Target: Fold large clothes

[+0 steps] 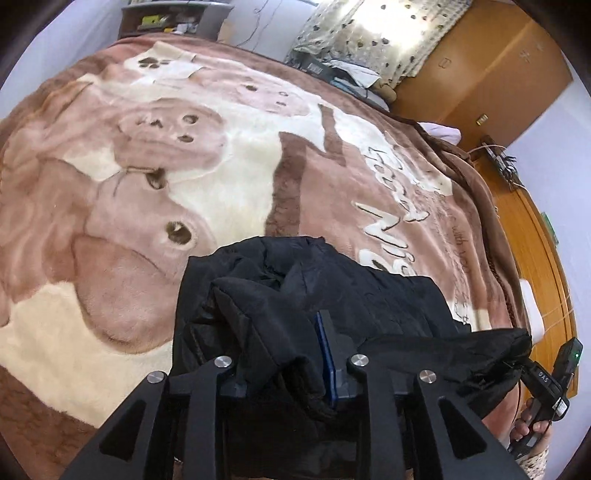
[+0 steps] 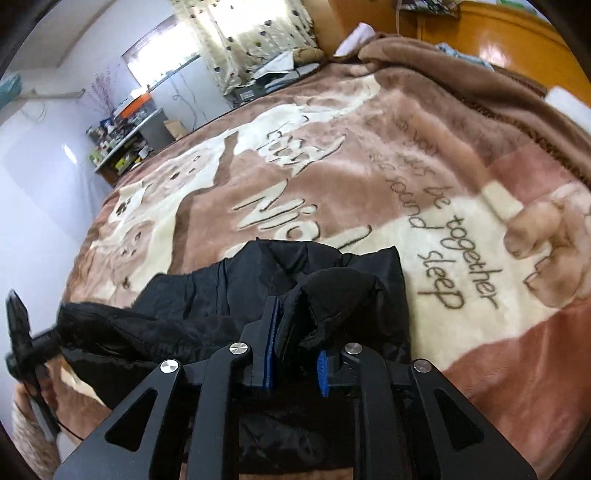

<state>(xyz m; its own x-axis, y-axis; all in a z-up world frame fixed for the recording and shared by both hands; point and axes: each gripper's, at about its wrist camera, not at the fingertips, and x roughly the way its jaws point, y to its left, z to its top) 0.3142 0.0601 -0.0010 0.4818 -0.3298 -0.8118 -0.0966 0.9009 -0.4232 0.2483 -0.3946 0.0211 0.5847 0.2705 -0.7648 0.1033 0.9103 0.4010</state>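
Bed close up first: plush brown-and-cream blanket with a bear print and lettering, soft and uneven, covering the whole mattress.

Black padded jacket lies bunched at the near edge of the bed, part folded over itself, the rest trailing toward the person.

Left tool: thick fold of jacket packed between the fingers, one blue pad against it, so clamped on the jacket. Right tool: same, a rolled hem wedged between both blue pads.

Risks, as I judge them:
- fabric looks slick and puffy; grip is on a bulky roll, not a flat edge, so it could squirm out mid-carry
- one side slipping would skew the fold line
- plush blanket may drag on the jacket and ruck it up underneath
- loose layers inside could bunch unseen

Further out: hand holding the other tool's handle, wooden headboard, wooden wardrobe, patterned curtain over a bright window, cluttered shelf against a pale wall.
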